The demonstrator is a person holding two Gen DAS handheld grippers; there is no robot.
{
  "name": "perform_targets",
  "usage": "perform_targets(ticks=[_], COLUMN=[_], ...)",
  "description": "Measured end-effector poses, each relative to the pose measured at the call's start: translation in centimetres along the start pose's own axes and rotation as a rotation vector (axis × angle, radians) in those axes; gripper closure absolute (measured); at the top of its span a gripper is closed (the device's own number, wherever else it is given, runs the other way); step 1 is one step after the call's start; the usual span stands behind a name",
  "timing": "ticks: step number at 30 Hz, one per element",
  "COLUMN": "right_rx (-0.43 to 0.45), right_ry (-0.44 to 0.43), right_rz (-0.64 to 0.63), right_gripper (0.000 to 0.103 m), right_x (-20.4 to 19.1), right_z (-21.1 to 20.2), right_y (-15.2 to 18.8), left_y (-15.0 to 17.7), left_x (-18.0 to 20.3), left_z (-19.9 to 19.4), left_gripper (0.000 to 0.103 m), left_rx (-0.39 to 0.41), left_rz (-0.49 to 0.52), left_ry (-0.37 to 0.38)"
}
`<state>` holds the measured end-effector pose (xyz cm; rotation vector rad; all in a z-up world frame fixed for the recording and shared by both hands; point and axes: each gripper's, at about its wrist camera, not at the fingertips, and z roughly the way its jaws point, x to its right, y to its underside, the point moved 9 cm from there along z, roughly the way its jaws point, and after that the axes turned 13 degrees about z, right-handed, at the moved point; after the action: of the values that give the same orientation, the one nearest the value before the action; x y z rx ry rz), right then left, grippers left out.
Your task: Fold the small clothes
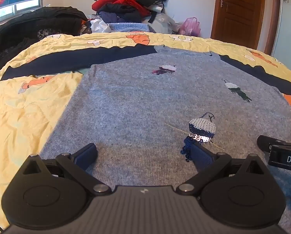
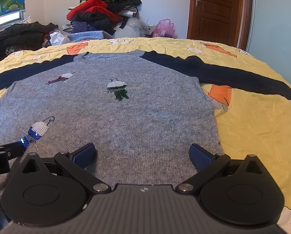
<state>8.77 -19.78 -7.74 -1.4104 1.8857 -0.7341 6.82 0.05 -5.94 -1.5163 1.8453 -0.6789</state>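
A small grey knit sweater (image 1: 137, 105) with navy sleeves and sequin bird patches lies flat, front up, on the yellow bed sheet (image 1: 18, 113). Both sleeves are spread out sideways. My left gripper (image 1: 143, 154) is open and empty over the sweater's near hem, left of centre. My right gripper (image 2: 143, 154) is open and empty over the near hem on the sweater (image 2: 126, 117), close to its right edge. The right gripper's finger shows at the right edge of the left wrist view (image 1: 278, 146), and the left gripper's finger at the left edge of the right wrist view (image 2: 7, 150).
A tall pile of clothes (image 1: 130, 5) stands beyond the bed's far edge, with a black jacket (image 1: 38, 25) at the far left and a pink bag (image 1: 190, 26). A wooden door (image 1: 241, 9) is at the far right. The sheet (image 2: 252, 126) extends right of the sweater.
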Motion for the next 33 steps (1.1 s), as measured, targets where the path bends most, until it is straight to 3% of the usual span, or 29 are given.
perform_targets(ticks=[33], right_rx=[0.001], right_ry=[0.009], right_rz=[-0.013], right_gripper=[0.000], right_x=[-0.26], right_z=[0.03], right_y=[0.15], left_y=[-0.04], left_x=[-0.06], left_z=[0.07], left_gripper=[0.000], left_rx=[-0.020], left_rz=[0.022], left_ry=[0.015])
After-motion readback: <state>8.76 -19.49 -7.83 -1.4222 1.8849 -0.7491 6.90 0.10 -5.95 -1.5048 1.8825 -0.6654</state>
